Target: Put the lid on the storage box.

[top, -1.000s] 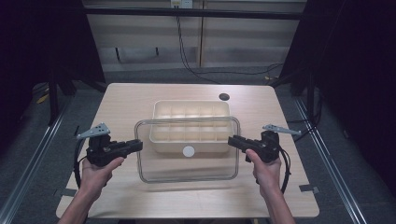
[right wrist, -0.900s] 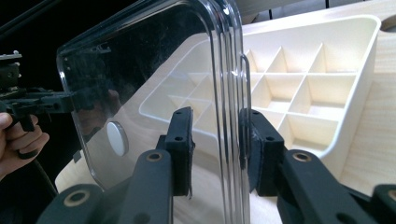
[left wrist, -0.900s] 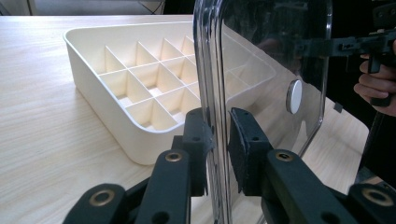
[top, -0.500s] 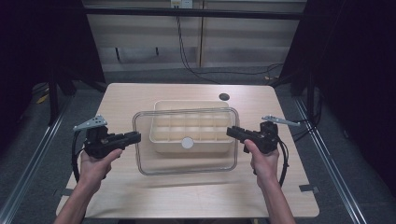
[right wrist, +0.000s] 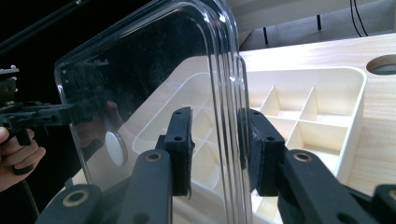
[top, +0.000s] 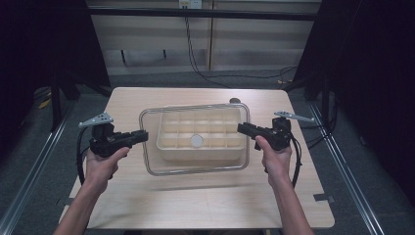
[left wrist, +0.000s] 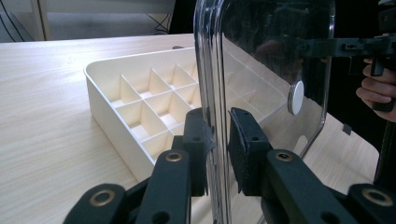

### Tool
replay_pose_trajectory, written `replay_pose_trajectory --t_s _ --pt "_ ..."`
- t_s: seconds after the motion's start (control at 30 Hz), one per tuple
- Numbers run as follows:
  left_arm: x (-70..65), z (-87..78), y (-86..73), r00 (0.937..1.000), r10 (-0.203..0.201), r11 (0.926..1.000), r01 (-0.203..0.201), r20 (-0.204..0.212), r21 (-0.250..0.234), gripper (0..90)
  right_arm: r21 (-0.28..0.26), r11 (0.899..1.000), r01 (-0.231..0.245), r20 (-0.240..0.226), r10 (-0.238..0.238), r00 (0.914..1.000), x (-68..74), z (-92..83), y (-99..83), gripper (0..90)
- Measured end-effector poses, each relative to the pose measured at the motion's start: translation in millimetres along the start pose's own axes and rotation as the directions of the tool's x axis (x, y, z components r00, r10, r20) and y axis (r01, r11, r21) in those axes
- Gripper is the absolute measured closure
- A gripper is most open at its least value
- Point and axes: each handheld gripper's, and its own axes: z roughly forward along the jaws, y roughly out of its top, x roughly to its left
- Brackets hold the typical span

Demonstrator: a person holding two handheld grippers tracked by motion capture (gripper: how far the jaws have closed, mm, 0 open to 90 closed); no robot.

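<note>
Pinching the clear lid [top: 195, 169] by opposite rims, both my grippers [top: 139, 137] [top: 243, 128] clamp it; light, stiff, slippery.

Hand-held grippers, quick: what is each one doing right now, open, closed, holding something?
Left hand-held gripper: shut on the left rim of the clear lid.
Right hand-held gripper: shut on the lid's right rim.
</note>
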Motion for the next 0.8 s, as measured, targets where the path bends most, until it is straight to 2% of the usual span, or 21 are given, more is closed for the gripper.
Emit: replay_pose_trajectory --t_s 0.2,0.57,0.7,0.73,0.8 --pt "1.9 1.9 13.1 1.0 0.003 0.9999 -0.003 -0.005 -0.017 77.5 -0.012 1.0 -0.021 -0.007 0.021 0.9998 -4.3 3.3 4.3 65.6" --pt "10.6 11.7 26.6 0.9998 0.011 0.9999 -0.011 -0.018 -0.007 77.4 -0.019 0.999 -0.046 -0.006 0.046 0.9989 -14.4 12.2 10.0 65.5" --pt "15.8 17.7 32.5 0.9998 -0.002 0.9999 0.001 -0.018 -0.012 77.5 -0.019 0.998 -0.056 -0.006 0.056 0.9984 -20.3 17.1 16.6 65.6" --pt "18.2 22.6 35.2 0.9997 -0.017 0.9997 0.017 -0.015 -0.017 77.5 -0.018 0.998 -0.058 -0.001 0.058 0.9983 -22.3 18.5 18.4 65.5" --pt "19.0 23.5 35.7 0.9998 -0.016 0.9998 0.015 -0.015 -0.014 77.5 -0.019 0.998 -0.063 -0.001 0.063 0.998 -24.6 20.2 20.3 65.5"
